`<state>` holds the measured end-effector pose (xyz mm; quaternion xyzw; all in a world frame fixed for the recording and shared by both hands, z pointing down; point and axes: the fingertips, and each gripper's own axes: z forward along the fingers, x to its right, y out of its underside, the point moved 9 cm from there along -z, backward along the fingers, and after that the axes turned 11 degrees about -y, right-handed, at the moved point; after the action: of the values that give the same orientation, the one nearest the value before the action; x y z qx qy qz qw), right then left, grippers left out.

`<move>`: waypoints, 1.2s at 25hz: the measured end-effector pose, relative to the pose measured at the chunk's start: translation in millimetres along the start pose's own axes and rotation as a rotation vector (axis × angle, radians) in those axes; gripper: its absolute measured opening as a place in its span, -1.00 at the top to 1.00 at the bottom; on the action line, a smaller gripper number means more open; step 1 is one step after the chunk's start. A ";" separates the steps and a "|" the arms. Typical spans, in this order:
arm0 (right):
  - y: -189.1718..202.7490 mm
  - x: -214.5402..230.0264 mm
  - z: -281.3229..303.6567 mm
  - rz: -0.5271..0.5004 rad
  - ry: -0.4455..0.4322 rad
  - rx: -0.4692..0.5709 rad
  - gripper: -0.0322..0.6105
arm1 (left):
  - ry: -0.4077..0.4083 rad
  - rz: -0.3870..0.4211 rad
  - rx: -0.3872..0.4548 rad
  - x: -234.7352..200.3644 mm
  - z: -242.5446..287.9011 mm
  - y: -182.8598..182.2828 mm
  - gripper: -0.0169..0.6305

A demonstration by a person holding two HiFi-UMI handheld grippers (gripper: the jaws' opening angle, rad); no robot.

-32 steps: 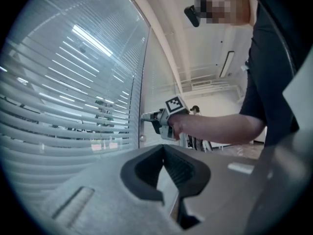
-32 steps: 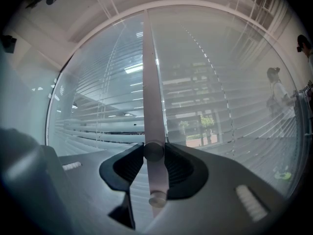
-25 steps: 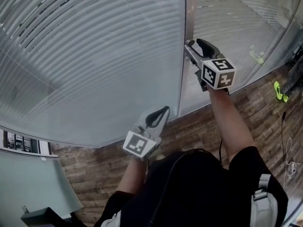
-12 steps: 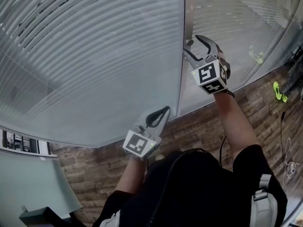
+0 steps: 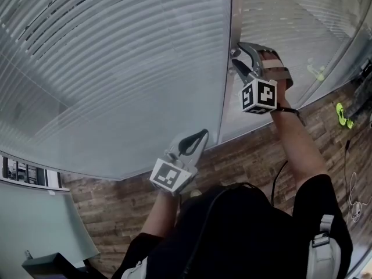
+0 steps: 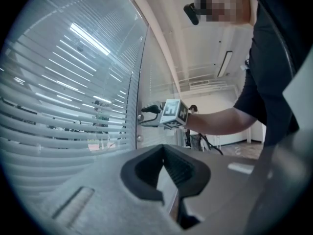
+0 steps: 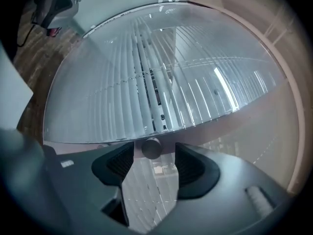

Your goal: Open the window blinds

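White slatted blinds [image 5: 116, 68] hang behind glass panes on either side of a grey frame post [image 5: 225, 86]. A small round knob [image 5: 235, 52] sticks out of that post. My right gripper [image 5: 237, 54] points at the post, open. Its jaws have just been opening, and the knob [image 7: 151, 146] stands between the two pads without touching either. My left gripper [image 5: 203, 134] hangs lower, near the post's foot, shut with nothing in it [image 6: 163, 149]. In the left gripper view the right gripper [image 6: 146, 115] shows at the knob [image 6: 140, 117].
A second small knob [image 6: 140, 138] sits lower on the same post. Wood-pattern floor [image 5: 250, 156] runs along the glass wall. Yellow-green items [image 5: 343, 113] and a cable lie on the floor at the right. A dark box [image 5: 52, 266] stands at the bottom left.
The right gripper has rolled about its own axis at the knob, so its marker cube now hangs below the hand. The left gripper has stayed where it was.
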<state>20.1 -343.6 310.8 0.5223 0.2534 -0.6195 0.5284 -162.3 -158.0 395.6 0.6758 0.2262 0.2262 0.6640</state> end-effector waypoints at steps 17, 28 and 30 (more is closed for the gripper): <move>-4.2 -5.4 4.4 -0.071 0.011 0.003 0.50 | -0.005 -0.004 -0.009 0.3 2.0 3.0 0.93; 2.9 8.5 0.1 0.399 -0.031 0.161 0.50 | -0.003 0.001 -0.012 0.8 1.3 1.6 0.93; 4.2 9.1 0.5 0.468 -0.021 0.180 0.50 | 0.000 0.003 -0.008 1.0 1.5 1.5 0.93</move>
<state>24.8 -348.9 303.7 0.6052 0.0639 -0.5059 0.6114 -160.6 -158.6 397.0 0.6734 0.2241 0.2281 0.6666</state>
